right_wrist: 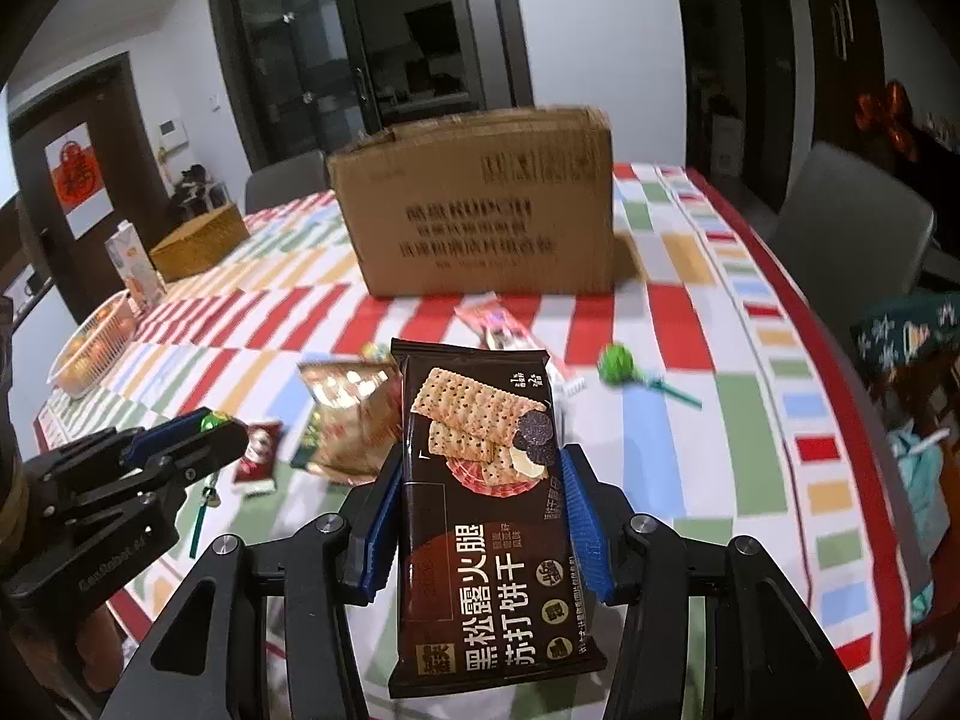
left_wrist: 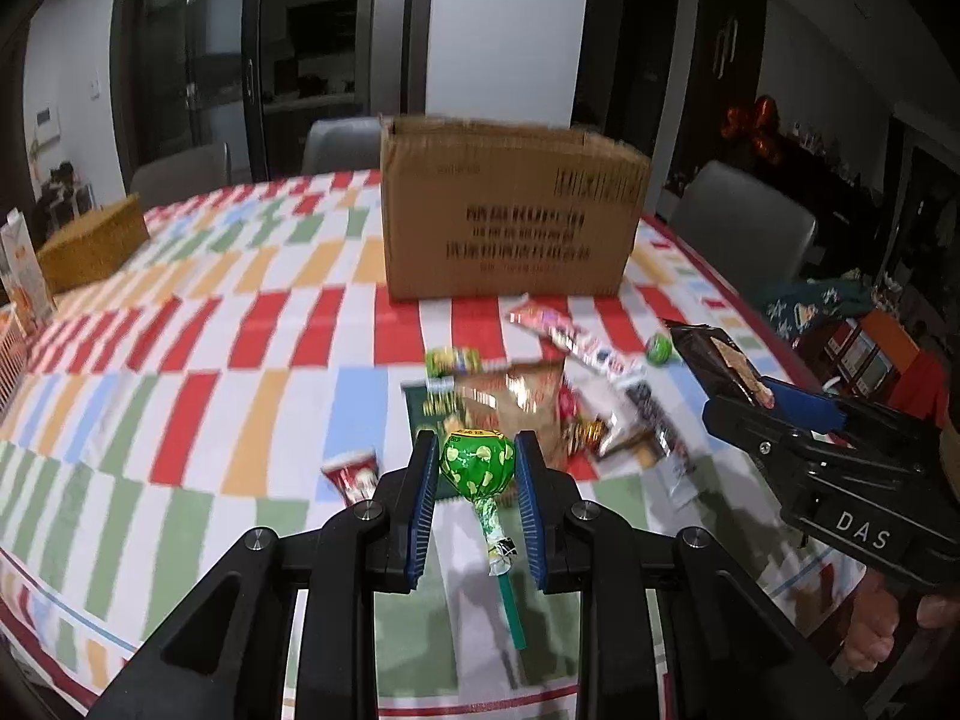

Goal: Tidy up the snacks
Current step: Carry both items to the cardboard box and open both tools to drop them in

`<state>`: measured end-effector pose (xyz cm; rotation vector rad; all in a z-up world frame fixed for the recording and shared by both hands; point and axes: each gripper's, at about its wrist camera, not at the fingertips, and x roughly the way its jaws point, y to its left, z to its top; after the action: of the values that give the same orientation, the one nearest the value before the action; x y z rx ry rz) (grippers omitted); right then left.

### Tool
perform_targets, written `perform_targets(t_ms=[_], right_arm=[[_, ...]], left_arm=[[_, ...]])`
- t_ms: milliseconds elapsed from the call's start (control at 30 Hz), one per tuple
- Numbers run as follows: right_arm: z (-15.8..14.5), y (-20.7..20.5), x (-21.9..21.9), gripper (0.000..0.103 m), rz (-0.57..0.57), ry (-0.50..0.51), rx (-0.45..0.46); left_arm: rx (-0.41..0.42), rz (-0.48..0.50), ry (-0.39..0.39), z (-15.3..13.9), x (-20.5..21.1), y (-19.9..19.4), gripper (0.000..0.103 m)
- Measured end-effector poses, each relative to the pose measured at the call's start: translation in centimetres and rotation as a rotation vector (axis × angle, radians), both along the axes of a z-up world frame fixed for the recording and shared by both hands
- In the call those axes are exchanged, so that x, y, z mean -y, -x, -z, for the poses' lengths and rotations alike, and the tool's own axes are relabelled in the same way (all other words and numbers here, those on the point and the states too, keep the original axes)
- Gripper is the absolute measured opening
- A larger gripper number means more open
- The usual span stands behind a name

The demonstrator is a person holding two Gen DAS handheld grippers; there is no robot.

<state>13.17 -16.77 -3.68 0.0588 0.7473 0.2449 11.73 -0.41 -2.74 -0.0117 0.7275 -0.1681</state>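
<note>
My left gripper (left_wrist: 478, 462) is shut on a green lollipop (left_wrist: 478, 463), held above the table with its stick pointing back toward the camera. My right gripper (right_wrist: 480, 483) is shut on a dark brown cracker packet (right_wrist: 483, 510), held upright above the table; it shows at the right of the left wrist view (left_wrist: 723, 366). An open cardboard box (left_wrist: 510, 210) stands at the far middle of the table (right_wrist: 480, 210). A pile of loose snack packets (left_wrist: 540, 402) lies in front of the box. A second green lollipop (right_wrist: 618, 365) lies on the cloth to the right.
The table wears a chequered cloth (left_wrist: 180, 360). A woven basket (left_wrist: 90, 246), a carton (right_wrist: 135, 270) and a white basket of oranges (right_wrist: 90, 348) stand at the left. Grey chairs (right_wrist: 852, 228) ring the table. The right table edge (right_wrist: 858, 420) is close.
</note>
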Motion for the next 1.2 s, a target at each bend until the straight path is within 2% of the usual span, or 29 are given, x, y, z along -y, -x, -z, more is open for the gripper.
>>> perform_targets(t_ms=[400,533,767,1033,1200], right_arm=[[-5.7,-1.9,-0.6,0.050,-0.028,0.007,0.140],[-7.2,-3.5,-0.7,0.050,-0.035,-0.010,0.166],[-10.0,-6.6,-0.9,0.050,-0.039,-0.008,0.218],[-12.7,-11.7,-1.2,0.050,-0.061,-0.011,0.213],[-13.7,-15.0,-1.5,0.050,-0.073,-0.007,0.185]], left_arm=[[0.121,0.026,0.022,-5.8,-0.4,-2.2,0.026],[0.141,0.040,0.043,-7.5,-0.5,-3.9,0.026],[0.191,0.038,0.035,-10.5,-0.5,-7.5,0.026],[0.215,0.047,0.022,-13.8,-0.7,-12.9,0.026],[0.173,0.062,0.030,-14.7,-0.7,-17.0,0.026]])
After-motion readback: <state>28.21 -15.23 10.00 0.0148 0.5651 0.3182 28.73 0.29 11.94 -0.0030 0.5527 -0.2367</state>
